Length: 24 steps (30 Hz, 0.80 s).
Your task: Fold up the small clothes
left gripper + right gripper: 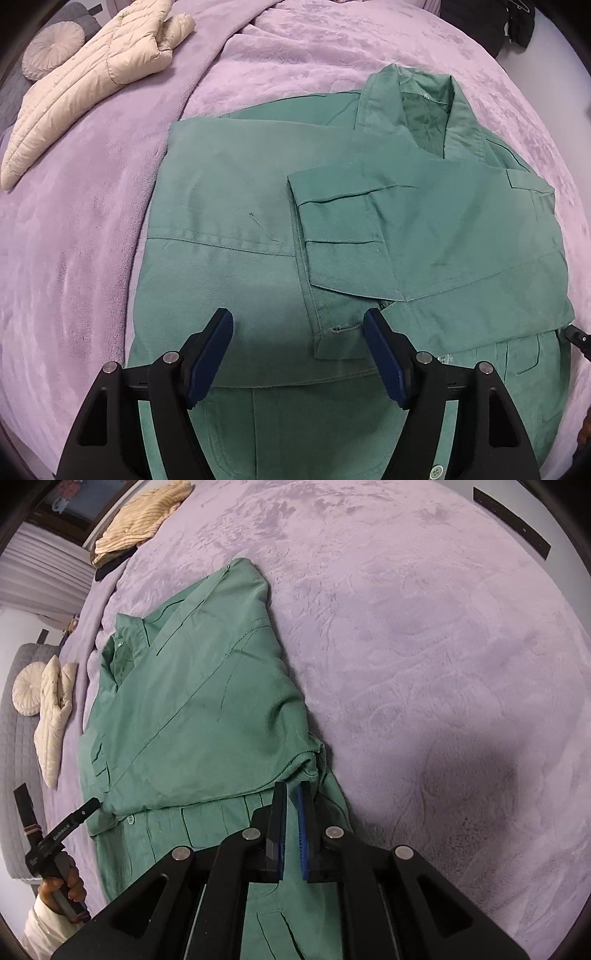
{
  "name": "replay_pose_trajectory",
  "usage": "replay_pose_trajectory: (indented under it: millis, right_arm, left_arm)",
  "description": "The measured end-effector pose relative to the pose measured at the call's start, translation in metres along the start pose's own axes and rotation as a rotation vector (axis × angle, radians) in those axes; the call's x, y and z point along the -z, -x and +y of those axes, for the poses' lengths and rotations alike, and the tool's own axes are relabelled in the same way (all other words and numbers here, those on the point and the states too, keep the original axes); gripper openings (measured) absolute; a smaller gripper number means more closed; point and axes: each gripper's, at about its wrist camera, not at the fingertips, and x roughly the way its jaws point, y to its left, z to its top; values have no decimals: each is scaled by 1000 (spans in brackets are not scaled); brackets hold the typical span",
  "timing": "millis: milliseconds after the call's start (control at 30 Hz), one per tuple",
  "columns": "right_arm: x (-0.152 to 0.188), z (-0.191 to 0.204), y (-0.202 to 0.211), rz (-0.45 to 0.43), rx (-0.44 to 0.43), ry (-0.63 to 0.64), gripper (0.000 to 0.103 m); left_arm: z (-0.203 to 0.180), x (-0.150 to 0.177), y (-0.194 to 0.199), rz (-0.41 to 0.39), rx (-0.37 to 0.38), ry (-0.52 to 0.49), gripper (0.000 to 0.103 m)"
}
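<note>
Left claw (298, 325) hangs released above the green jacket (236, 192); right claw (293, 788) nearly clenched, empty.

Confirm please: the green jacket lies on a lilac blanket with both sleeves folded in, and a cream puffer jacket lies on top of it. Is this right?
Not fully. The cream puffer jacket lies apart from the green jacket, directly on the lilac blanket, as the left wrist view shows. The rest is right.
</note>
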Motion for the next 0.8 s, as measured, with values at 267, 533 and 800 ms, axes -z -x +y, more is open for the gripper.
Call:
replay_pose_trajectory:
  millis: [267,533,800]
  right_arm:
    - [11,-24,3,-18,-255,-233,53]
    - [20,-43,-32,-33,-436,-465,53]
    - [18,-53,-36,-73,-512,-496,53]
  left_arm:
    - [-71,-41,27,-72,112,-172,74]
    - [-224,-92,5,-73,262,-384,74]
    - [-334,-124,-38,-19,277,-517,74]
